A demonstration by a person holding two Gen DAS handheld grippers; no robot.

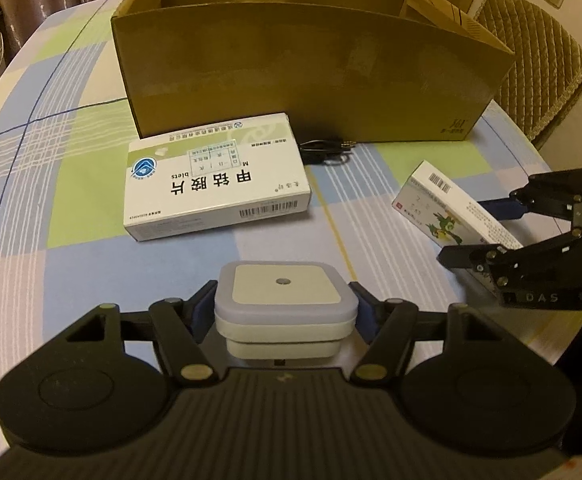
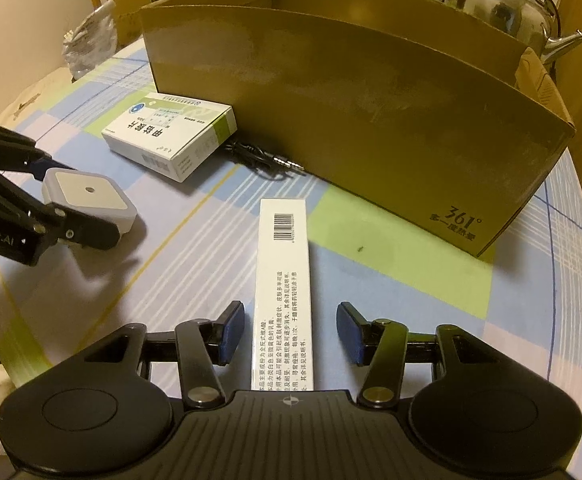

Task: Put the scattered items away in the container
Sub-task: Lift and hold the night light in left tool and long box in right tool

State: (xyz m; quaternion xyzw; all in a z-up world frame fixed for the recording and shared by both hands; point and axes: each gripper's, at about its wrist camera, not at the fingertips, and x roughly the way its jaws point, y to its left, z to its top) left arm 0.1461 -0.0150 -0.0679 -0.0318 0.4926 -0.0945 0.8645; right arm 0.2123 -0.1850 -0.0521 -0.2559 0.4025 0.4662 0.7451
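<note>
Surface: a round table (image 1: 91, 248) under a pastel blue, green and pink checked cloth is carrying everything; a quilted chair (image 1: 539, 72) is standing at the far right.
Container: a tall brown cardboard box (image 1: 311, 76), open at the top, is sitting at the far side of the table.
Left gripper (image 1: 286, 312): its blue pads are pinching a square white and grey plastic night light (image 1: 285, 300) by two opposite sides.
Right gripper (image 2: 291, 332): its jaws are standing spread, a gap showing on each side of the long narrow white carton (image 2: 283, 300) lying between them, so nothing is being gripped.
Large white and green medicine box (image 1: 215, 180): lying flat just near of the cardboard box, toward the left.
Black cable with jack plugs (image 2: 263, 158): lying against the foot of the cardboard box, just right of the medicine box.
Background: a steel kettle (image 2: 503, 4) is standing beyond the box at the far right.
</note>
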